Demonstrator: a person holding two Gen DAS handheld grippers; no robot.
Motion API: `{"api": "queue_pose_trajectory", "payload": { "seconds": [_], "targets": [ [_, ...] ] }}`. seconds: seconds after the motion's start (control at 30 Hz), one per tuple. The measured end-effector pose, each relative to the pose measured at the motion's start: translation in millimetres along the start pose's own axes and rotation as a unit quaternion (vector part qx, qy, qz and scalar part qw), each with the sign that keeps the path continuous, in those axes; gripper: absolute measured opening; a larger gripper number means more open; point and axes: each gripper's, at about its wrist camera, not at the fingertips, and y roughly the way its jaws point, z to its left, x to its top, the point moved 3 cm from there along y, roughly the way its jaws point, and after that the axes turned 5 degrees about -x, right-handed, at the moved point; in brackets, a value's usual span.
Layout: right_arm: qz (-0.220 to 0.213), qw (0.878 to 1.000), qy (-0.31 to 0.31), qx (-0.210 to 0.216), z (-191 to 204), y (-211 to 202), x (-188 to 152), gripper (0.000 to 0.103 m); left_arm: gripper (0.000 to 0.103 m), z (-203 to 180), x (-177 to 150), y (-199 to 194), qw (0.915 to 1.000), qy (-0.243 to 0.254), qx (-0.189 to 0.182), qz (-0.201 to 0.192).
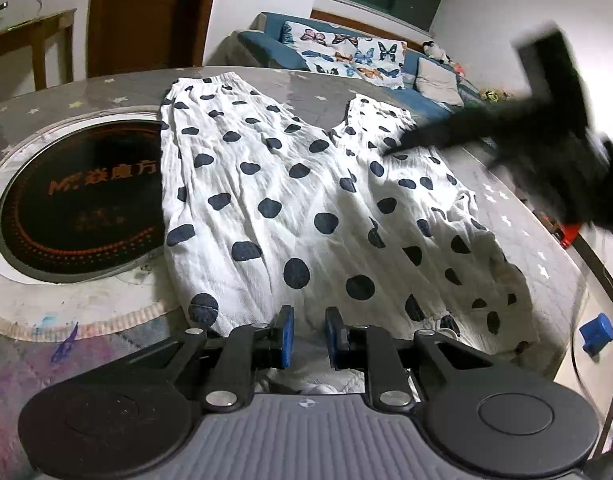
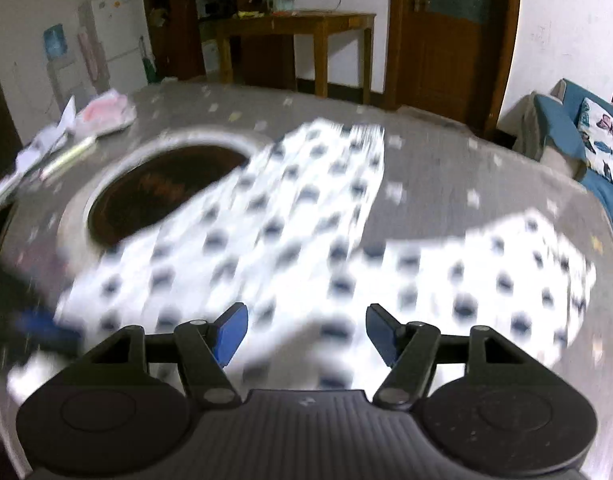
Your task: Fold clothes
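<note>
Spotted trousers point(image 1: 290, 200) flat; table point(image 1: 546, 248) edge nearby.

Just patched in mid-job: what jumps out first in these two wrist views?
The white trousers with dark blue polka dots dominate, spread flat across the grey star-patterned table cover, one leg overlapping the round black inset cooktop with orange lettering at the left. The left gripper sits at the near edge of the cloth with its blue-padded fingers close together. The right gripper hangs wide open above the trousers, its view motion-blurred.
</note>
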Motion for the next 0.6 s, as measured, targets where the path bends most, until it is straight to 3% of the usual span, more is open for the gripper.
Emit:
{"api": "queue_pose_trajectory", "payload": {
  "seconds": [0.2,0.33,0.6],
  "targets": [
    [0.0,1.0,-0.015,-0.012,20.7,-22.1,-66.0,0.067,0.02,-1.9,-1.8,0.2,0.9998,0.004,0.018,-0.001],
    [-0.022,0.999,-0.011,-0.023,25.0,-39.8,-98.9,0.067,0.02,0.6,-6.9,-4.9,0.9996,0.005,0.028,-0.002],
    [-0.071,0.995,0.048,-0.047,28.6,-71.7,-134.7,0.067,0.02,2.2,-13.1,-13.5,0.9989,0.001,0.047,-0.006]
  ]
}}
